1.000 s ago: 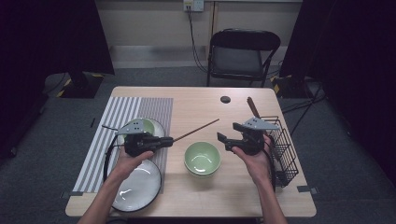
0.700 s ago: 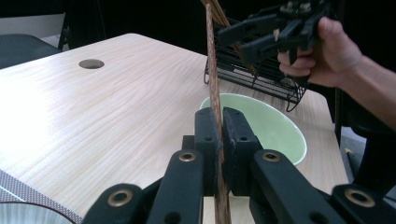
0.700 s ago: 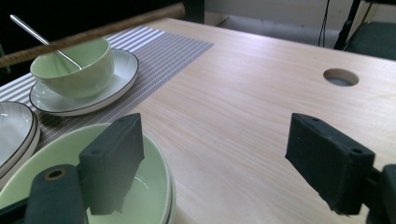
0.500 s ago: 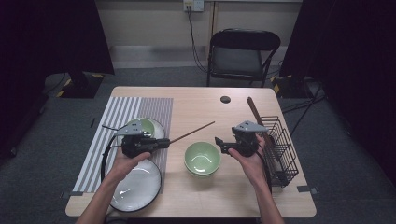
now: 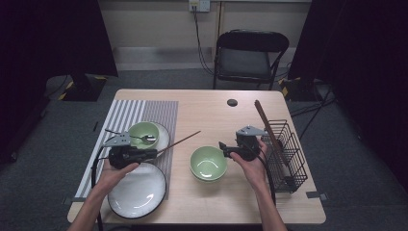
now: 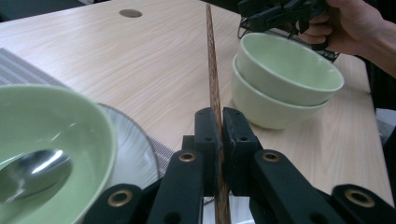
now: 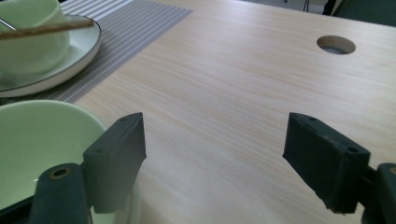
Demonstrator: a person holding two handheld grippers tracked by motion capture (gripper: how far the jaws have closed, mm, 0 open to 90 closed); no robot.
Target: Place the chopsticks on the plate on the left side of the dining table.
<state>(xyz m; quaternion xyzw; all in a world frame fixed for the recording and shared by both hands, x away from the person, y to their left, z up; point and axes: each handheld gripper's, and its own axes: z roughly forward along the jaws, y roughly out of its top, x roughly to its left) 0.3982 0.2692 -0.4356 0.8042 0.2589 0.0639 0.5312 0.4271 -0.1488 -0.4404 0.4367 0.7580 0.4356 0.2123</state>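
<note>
The left gripper (image 6: 217,135) is clenched on a chopstick (image 6: 213,70), whose lower end is cut off at the bottom of the left gripper view. In the high view the chopstick (image 5: 178,143) runs from that gripper (image 5: 153,154) out over the bare table (image 5: 207,115) toward the stacked bowls (image 5: 208,163), its tip short of them and above the mat (image 5: 144,113). The stack is two green bowls, as the left gripper view (image 6: 285,79) shows; the lower one is mostly hidden by the upper. Left of the stack a small bowl (image 5: 143,134) on a plate (image 5: 162,134) holds a spoon (image 5: 144,138), partly cut off in the left gripper view (image 6: 32,170). The right gripper (image 5: 222,147) sits just right of the stack, its jaws wide apart with nothing between them, one jaw at the bowl's rim (image 7: 46,140). Right of it stands a wire rack (image 5: 286,154) holding a dark stick (image 5: 267,127); what that stick is cannot be made out. No writing is readable
</note>
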